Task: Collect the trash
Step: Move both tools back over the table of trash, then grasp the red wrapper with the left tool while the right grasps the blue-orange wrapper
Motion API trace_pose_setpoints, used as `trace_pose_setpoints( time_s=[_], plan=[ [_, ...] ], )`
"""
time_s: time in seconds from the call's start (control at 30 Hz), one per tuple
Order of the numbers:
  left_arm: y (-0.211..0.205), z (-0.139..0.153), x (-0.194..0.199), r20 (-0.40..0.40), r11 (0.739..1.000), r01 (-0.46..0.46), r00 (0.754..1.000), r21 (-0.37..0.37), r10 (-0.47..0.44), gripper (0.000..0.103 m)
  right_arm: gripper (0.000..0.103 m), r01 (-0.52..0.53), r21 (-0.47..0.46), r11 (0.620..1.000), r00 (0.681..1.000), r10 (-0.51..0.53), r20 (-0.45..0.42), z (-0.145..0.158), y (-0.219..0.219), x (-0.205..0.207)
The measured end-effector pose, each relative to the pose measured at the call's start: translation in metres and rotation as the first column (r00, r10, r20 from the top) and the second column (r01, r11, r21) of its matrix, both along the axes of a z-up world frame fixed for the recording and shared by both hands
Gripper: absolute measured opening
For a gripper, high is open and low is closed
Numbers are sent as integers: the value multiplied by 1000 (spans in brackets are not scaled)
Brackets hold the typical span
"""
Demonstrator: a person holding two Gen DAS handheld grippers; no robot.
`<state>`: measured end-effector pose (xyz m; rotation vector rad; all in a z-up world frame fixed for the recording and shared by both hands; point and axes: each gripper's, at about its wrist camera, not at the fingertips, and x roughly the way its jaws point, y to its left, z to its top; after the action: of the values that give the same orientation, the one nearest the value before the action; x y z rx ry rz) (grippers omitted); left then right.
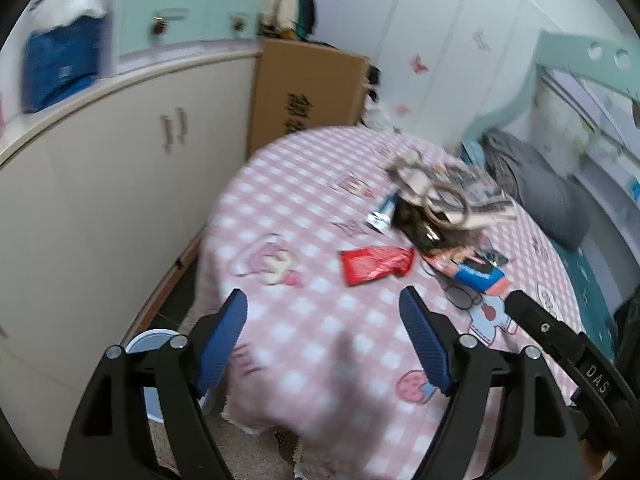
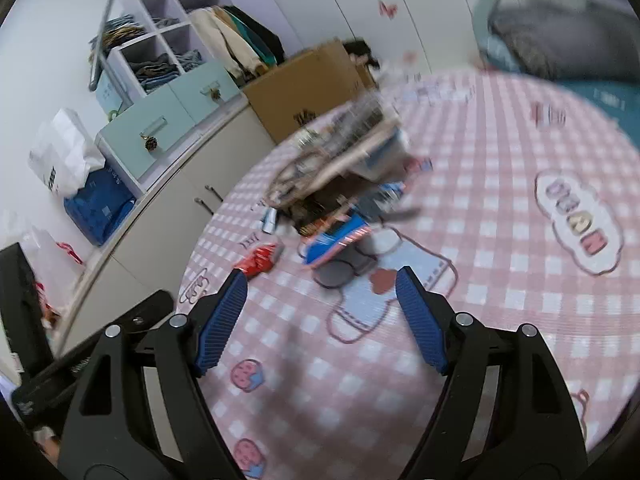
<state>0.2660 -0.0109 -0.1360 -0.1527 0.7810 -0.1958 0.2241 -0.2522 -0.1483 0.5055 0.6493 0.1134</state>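
A: Left gripper [image 1: 323, 312], own view: both blue pads spread wide at the bottom of the frame, nothing between them but pink checked blanket [image 1: 304, 216]. Empty.

B: Same on the right gripper [image 2: 320, 294]. Jaws wide apart, nothing held. Only the blanket's cartoon print shows between the pads.

A: Trash location, left view: a red wrapper [image 1: 376, 265] lies flat on the blanket just above the gap between the pads, centre frame. Up and right of it sits the main pile [image 1: 444, 200]: crumpled paper, dark packaging, looped cords. Edges blurred; single items hard to separate.

B: A small blue-and-white tube [image 1: 383, 213] lies at the pile's left edge. A blue and orange packet [image 1: 478, 274] sits at the pile's lower right, near the red wrapper but apart from it.

A: Right view: pile [image 2: 340, 160] is centre frame, heavily smeared. Red wrapper [image 2: 260, 259] is left of centre, just above the left pad.

B: Surroundings: cream cabinet [image 1: 120, 184] fills the left of the left view, a cardboard box [image 1: 308, 92] stands behind the blanket at upper centre. A white bin rim [image 1: 150, 340] shows at lower left, on the floor beside the blanket's edge.

A: The other gripper's black body enters the left view at lower right.
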Motion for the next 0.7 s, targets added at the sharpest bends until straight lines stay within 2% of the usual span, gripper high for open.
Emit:
trace_pose_setpoints(
  time_s=[0.17,0.27,0.43,0.57,0.63,0.7],
  plan=[
    [-29,-11,17,-5,996,37,999,77,-36,77,76,-1,73,997,1000,4,-31,-13,-19,12],
    [-45,-17,30,-5,986,65,998,151,-65,77,76,-18,100,995,999,23,-46,-15,-22,21],
    [-60,-27,49,-30,962,99,995,253,-94,77,76,-28,96,995,998,33,-55,-11,-24,39],
    [-71,-29,57,-36,949,127,992,289,-122,77,76,-40,102,994,997,47,-63,-10,-24,53],
    [-76,-28,61,-45,940,145,989,308,-138,73,76,-53,103,993,996,61,-72,-9,-22,59],
    [-77,-27,63,-58,941,164,986,296,-154,56,75,-63,93,994,994,71,-79,-9,-23,61]
  ],
)
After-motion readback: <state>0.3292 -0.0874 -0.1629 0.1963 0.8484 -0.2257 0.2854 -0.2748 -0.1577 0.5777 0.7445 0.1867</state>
